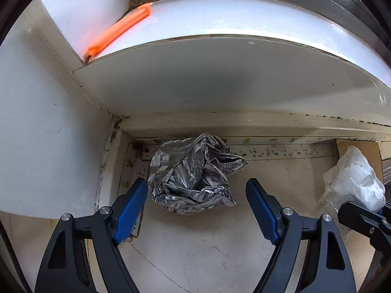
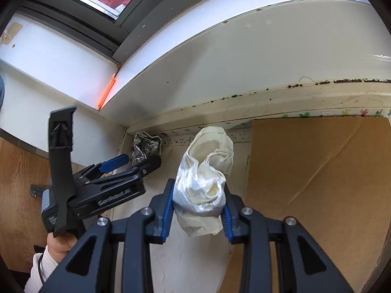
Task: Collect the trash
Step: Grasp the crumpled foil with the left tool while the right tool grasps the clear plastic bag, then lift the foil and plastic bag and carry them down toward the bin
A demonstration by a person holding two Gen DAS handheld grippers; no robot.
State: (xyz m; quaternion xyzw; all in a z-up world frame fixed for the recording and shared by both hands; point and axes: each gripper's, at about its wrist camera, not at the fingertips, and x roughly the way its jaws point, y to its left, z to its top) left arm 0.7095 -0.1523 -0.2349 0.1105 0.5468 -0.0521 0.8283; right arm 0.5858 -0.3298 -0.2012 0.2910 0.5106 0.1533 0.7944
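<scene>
Lower centre of right wrist view: right hand-held gripper is pinching a white crumpled bag, blue pads pressing it on both sides, bag sticking up above the floor.
Centre of left wrist view: left hand-held gripper is hovering spread wide over a crumpled silver foil wrapper, pads not touching it.
Foil location: wrapper is lying on the floor in the corner under the white sill, just beside the baseboard.
Done so far: one piece of trash is being held.
Left to do: foil is waiting for a grasp; no bin is showing, so both pieces are likely needing a drop-off.
Other: orange clip is sitting on the sill, upper left; cardboard sheet is lying at right.
</scene>
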